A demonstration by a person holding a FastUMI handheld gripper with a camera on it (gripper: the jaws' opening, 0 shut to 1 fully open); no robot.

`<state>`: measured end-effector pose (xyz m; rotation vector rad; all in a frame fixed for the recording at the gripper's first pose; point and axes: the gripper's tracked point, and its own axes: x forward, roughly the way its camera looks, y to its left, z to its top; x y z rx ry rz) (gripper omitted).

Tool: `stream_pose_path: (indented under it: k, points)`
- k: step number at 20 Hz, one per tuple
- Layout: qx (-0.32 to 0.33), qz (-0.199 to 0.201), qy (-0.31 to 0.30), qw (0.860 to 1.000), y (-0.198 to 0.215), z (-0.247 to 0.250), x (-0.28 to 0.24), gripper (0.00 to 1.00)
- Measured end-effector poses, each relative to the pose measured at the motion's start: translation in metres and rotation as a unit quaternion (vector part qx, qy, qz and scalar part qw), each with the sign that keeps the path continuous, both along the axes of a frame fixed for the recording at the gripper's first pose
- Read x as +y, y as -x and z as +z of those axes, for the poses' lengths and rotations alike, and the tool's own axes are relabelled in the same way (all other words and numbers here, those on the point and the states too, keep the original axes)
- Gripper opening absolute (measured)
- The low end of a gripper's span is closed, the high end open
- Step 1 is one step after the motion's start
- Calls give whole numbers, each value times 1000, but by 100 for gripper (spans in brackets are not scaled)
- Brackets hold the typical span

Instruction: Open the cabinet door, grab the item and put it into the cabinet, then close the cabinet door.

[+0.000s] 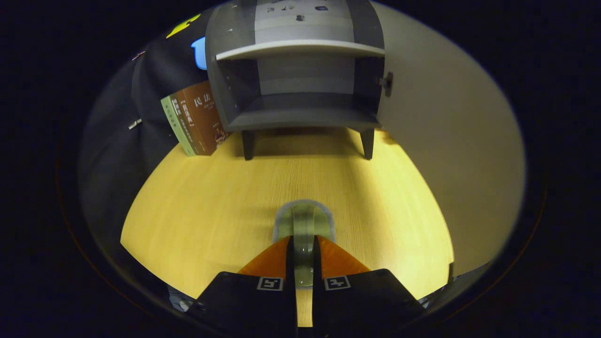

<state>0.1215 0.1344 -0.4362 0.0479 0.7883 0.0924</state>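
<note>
A small grey cabinet [300,119] on short legs stands at the far side of the wooden table [202,202]. Its pale door [446,141] is swung wide open to the right, with a dark latch [388,83] near the hinge side. Inside are a light shelf [300,47] and a bare bottom compartment. My gripper [303,240] is well short of the cabinet, low over the table. Both fingers press on the upright handle of a grey-green cup [325,219], whose rounded body sits just ahead of the fingertips.
Brown and green books [195,119] lean against the cabinet's left side. Black cloth hangs behind and to the left. The open door walls off the right side of the table.
</note>
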Motion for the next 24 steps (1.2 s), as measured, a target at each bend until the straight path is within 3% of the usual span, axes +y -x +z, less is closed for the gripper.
stream_pose_path:
  k: [6,14,18,24]
  points:
    - [-56,4,0,998,-52,122,-6,17]
    - [-116,0,-35,993,-164,250,1,17]
    - [-139,7,-16,990,-225,280,8,17]
    - [-135,-7,-20,991,-303,273,24,17]
